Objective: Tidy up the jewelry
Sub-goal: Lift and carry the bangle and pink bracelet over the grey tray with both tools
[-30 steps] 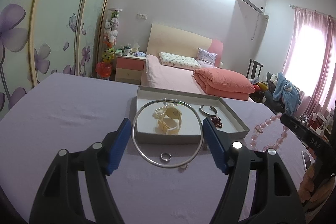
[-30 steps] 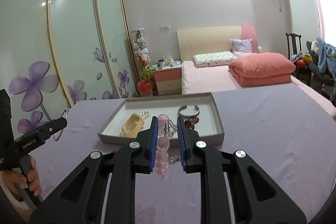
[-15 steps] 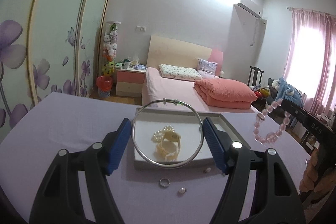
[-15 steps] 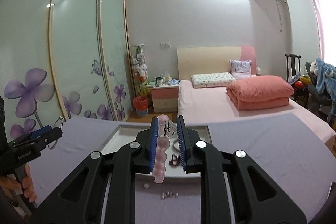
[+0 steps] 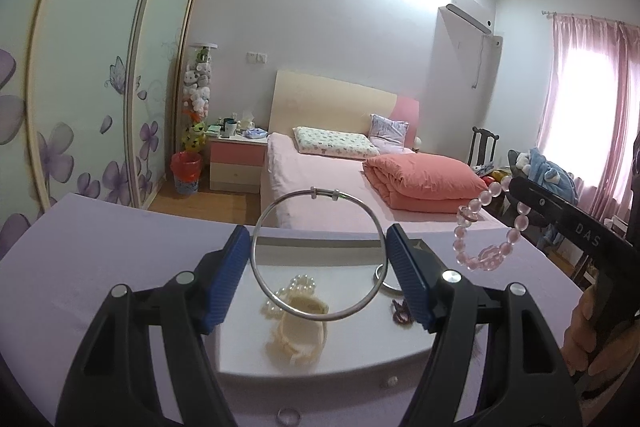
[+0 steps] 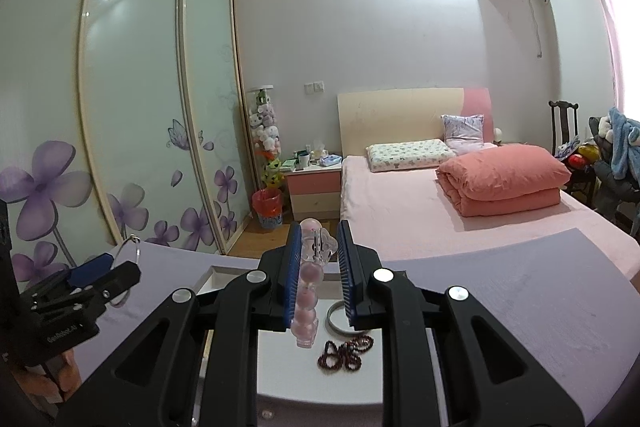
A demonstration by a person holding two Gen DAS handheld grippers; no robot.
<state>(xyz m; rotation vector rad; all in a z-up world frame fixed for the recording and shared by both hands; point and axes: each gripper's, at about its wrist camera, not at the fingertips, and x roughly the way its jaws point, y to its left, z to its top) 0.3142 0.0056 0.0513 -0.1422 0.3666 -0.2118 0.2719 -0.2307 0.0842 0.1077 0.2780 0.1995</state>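
My left gripper is shut on a large silver bangle, held upright above the grey tray. My right gripper is shut on a pink bead bracelet, which hangs over the tray; it also shows in the left wrist view. In the tray lie a cream bangle, a pearl bracelet, a small silver bangle and a dark red bead string.
The tray stands on a lilac-covered table. A small ring and a tiny stud lie on the cloth in front of the tray. A pink bed and a wardrobe are beyond.
Both grippers have lifted and moved forward over the tray, each still holding its piece. The tray now lies right under them and the loose ring has slid to the bottom edge.
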